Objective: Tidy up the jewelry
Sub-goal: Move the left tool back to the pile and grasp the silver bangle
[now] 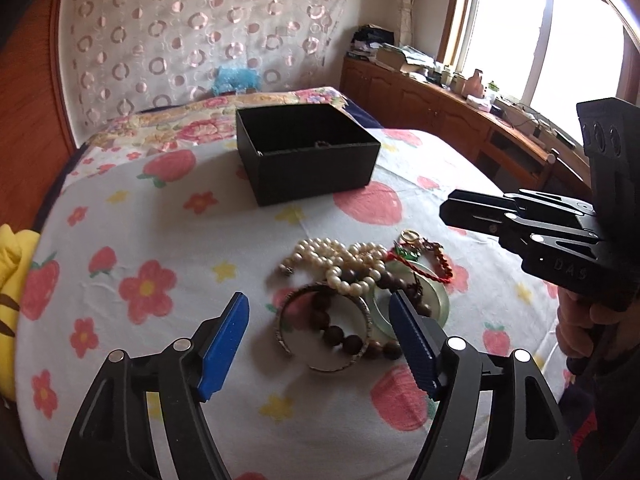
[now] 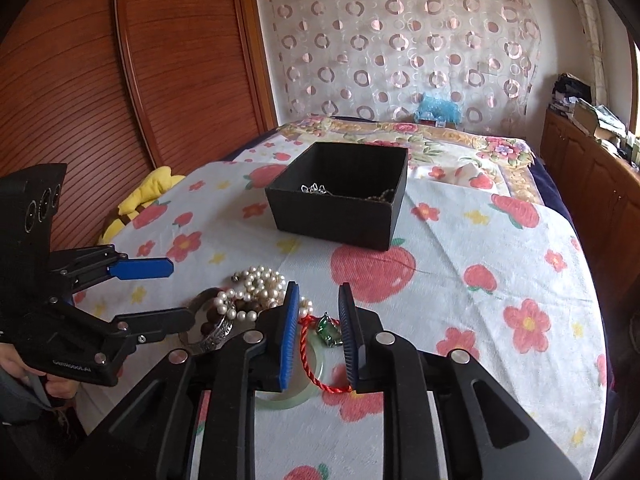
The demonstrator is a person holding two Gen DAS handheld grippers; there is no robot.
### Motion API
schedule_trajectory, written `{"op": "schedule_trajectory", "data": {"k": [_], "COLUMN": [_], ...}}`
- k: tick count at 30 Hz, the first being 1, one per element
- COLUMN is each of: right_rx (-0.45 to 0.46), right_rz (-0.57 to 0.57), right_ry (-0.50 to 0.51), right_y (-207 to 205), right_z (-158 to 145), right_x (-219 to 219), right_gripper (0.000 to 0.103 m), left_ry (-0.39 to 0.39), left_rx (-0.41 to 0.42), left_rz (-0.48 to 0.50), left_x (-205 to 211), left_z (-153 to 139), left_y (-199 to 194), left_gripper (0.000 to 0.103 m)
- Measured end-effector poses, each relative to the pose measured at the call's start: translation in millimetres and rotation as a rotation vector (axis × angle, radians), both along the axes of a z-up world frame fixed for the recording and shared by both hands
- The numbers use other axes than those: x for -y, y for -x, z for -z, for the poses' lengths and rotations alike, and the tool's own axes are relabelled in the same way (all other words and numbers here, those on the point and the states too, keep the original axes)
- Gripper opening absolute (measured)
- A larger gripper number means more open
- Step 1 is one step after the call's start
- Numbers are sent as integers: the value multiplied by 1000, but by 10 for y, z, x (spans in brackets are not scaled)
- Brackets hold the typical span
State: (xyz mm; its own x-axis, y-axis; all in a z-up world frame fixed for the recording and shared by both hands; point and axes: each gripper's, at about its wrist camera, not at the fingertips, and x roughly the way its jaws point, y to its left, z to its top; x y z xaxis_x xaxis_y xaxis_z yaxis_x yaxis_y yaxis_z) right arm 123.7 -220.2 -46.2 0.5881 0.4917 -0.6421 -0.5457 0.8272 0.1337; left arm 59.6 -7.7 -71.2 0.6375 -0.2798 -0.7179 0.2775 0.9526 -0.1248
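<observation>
Right near the front edge of the bed, a pile of jewelry lies on the sheet (image 1: 168, 224). White pearls (image 1: 340, 260) sit on top of the pile. Brown beads (image 1: 338, 330) curl through a silver bangle (image 1: 362, 354). A pale green ring (image 1: 434, 304) lies just beside the bangle, partly under the pearls. A red cord (image 2: 310, 360) crosses the green ring, and a small green charm (image 2: 330, 330) lies near it. A little gold ring (image 1: 410, 235) sits at the far side of the pile.

Farther back, toward the middle of the bed, stands a black box (image 2: 340, 220) with its top off. Some shiny chains (image 2: 316, 189) lie inside it.

The left gripper (image 1: 320, 320) hangs over the pile with its blue fingers (image 1: 226, 348) spread wide. The bangle and beads show between them, but the fingers do not press on anything. The right gripper (image 2: 318, 332) hangs over the cord and the charm. Its jaws are only a little way apart, and they hold nothing. A hand (image 1: 600, 320) holds the right gripper's handle.

A yellow toy (image 2: 136, 200) lies at the left edge of the bed, next to a brown wooden door (image 2: 120, 80). A curtain (image 2: 400, 40) with round spots hangs behind the bed.
</observation>
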Motion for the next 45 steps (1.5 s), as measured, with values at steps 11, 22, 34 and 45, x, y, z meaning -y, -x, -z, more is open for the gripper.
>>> {"op": "schedule_trajectory", "data": {"k": [11,22,34,45], "right_rx": [-4,-33,-32,-38], "right_rz": [-31,-69,-100,-114], "right_ry": [4,42,78,87], "right_y": [32,1,-16,-105], "right_z": [28,158,172,175], "right_x": [-79,-275,-450,-499], "right_gripper": [22,22,23,23], "left_ry": [29,30,18,-51], "left_rx": [-75,-46,-24,-81], "left_rz": [13,-18,-82,-78], "left_x": [61,-100,-406,-488], "left_z": [183,97,41,248], "left_y": [-104,-17,-59,-377], "left_gripper": [69,16,18,15]}}
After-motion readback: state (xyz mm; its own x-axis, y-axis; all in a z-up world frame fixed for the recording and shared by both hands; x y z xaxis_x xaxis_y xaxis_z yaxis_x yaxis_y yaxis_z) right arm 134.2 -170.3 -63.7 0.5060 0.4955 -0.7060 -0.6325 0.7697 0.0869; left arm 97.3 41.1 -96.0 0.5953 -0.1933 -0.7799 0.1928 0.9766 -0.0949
